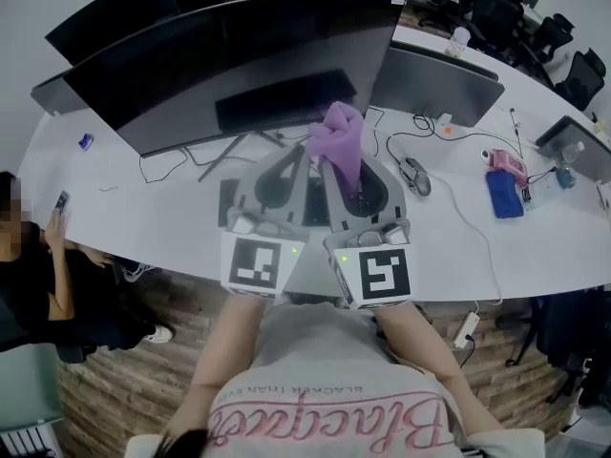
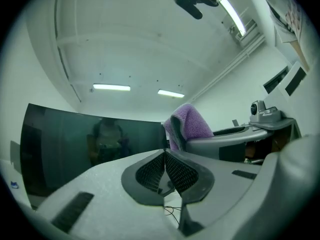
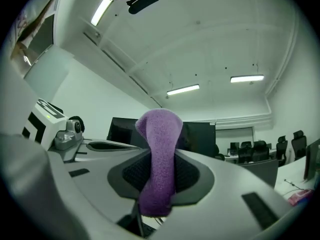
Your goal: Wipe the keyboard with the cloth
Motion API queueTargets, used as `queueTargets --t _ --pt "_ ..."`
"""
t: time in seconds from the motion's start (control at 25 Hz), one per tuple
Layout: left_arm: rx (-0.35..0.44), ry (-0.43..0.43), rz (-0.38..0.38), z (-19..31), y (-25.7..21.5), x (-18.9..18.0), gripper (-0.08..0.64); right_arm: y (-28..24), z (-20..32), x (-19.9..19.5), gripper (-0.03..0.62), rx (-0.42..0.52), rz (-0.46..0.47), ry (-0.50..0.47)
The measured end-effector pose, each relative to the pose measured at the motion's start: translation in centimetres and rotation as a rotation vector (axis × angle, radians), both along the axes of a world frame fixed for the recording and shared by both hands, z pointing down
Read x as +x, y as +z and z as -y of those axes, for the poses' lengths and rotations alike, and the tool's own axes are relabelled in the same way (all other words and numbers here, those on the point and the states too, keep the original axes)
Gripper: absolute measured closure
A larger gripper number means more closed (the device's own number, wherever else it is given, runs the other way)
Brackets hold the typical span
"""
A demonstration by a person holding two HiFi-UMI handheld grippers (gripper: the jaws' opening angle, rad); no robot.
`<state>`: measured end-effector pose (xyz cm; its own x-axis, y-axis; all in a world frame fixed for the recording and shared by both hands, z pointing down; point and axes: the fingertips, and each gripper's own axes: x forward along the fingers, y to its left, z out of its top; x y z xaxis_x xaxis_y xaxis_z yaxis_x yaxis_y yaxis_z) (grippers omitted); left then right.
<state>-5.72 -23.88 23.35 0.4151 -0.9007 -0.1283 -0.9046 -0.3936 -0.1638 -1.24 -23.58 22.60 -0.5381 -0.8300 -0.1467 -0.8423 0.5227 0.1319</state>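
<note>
Between the pads of the right tongs (image 3: 160,175) sits the purple terry cloth (image 3: 160,156). It is pinched at its lower end, and its free end stands up above the tips. These tongs are closed firmly on it and held aloft, well above the dark keyboard (image 1: 229,201), which lies on the white curved surface (image 1: 143,213) mostly hidden beneath both tools. The left tongs (image 2: 165,166) are closed too, mesh pads meeting with nothing between them, and are raised just beside the right pair.

By my reading the cloth is already in hand but wiping has not begun — cloth and keys are well apart. The next move calls for tipping the right tongs downward so the loose end of the cloth meets the keys, then dragging it along the rows. The left pair could steady the keyboard's edge (a light board may well slide under the push).

Counted: one cloth, one keyboard, two tongs. Further out is one large curved dark monitor (image 1: 239,60) with a second dark screen (image 1: 124,8) behind it and a grey-backed third (image 1: 439,84) to the right. There is also one dark mouse (image 1: 417,176) on its cable and one seated person (image 1: 38,275) at the left edge.
</note>
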Motion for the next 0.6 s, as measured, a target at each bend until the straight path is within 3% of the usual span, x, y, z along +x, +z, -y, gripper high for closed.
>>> queueTargets --t 0.6 --pt "0.033 -0.013 -0.025 -1.3 -1.0 -1.2 0.552 0.9 -0.7 -1.3 0.499 -0.050 -0.004 0.012"
